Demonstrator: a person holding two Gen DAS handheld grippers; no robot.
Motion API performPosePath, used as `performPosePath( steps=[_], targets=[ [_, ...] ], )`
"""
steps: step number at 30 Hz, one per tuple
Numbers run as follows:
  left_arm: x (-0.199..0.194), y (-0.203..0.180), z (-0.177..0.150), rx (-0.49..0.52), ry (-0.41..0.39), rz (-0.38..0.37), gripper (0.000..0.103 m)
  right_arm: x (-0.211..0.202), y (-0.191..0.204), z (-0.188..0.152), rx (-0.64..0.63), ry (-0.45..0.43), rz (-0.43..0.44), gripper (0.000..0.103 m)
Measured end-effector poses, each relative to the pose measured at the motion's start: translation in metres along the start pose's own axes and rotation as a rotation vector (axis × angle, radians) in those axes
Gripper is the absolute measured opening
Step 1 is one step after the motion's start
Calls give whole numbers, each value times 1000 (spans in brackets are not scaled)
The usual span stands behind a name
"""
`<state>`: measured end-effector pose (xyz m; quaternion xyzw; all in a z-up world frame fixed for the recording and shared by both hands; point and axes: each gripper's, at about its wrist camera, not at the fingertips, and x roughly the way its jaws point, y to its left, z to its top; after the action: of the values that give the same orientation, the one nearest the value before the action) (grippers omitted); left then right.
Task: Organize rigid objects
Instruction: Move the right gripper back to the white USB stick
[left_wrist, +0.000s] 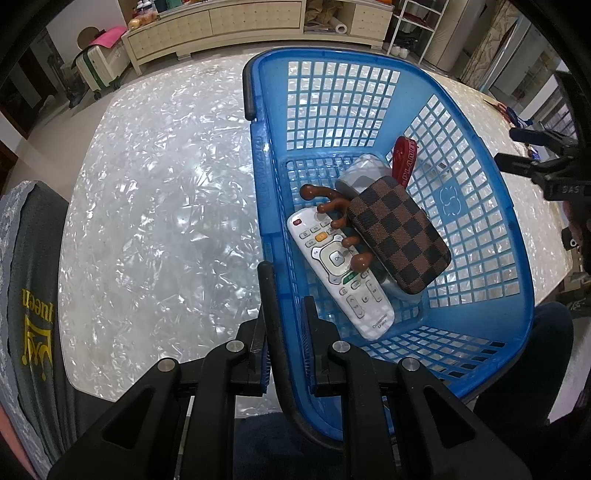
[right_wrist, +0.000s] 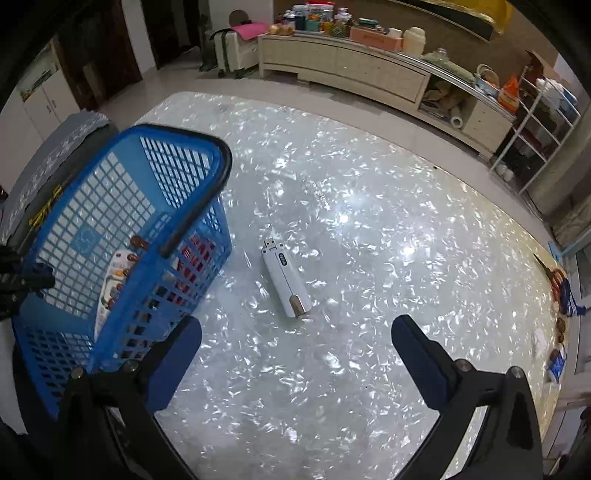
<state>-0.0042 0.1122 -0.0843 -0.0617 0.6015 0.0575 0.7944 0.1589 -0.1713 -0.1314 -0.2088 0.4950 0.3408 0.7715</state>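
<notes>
A: Left wrist view? 
B: Left gripper (left_wrist: 284, 295), jaws clamped on the basket (left_wrist: 480, 206) rim and handle; remote (left_wrist: 341, 273) and wallet (left_wrist: 399, 234) inside.

A: Right wrist view? 
B: Right gripper (right_wrist: 295, 354), jaws wide, empty. White stick (right_wrist: 286, 282) lies mid-counter (right_wrist: 406, 229) just ahead, long axis running away from them; the basket stands just beside it.

"OK" on the white remote (left_wrist: 341, 274); "PLANET" on the red tag (left_wrist: 406, 159).

I'm looking across a shimmering pearl-patterned table (right_wrist: 369, 258), light glinting off it. Beyond the table runs a long cream sideboard (right_wrist: 354, 66) cluttered on top; right of that a white wire shelf (right_wrist: 535, 122), left a pale suitcase (right_wrist: 229, 48), I think. Pale tiled floor (right_wrist: 177, 92).
</notes>
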Motion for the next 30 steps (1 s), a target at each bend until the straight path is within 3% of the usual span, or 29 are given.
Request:
performPosePath(
  steps=[9, 22, 26, 30],
  targets=[
    [0, 1, 0, 4, 3, -9, 16, 41, 4, 1, -52, 37, 36, 103],
    [0, 1, -1, 4, 8, -11, 16, 86, 8, 9, -142, 79, 24, 103],
    [-1, 1, -2, 1, 7, -16, 16, 99, -1, 10, -137, 94, 27, 86],
    [-1, 2, -2, 7, 9, -10, 16, 114, -2, 8, -151, 116, 21, 81]
  ],
)
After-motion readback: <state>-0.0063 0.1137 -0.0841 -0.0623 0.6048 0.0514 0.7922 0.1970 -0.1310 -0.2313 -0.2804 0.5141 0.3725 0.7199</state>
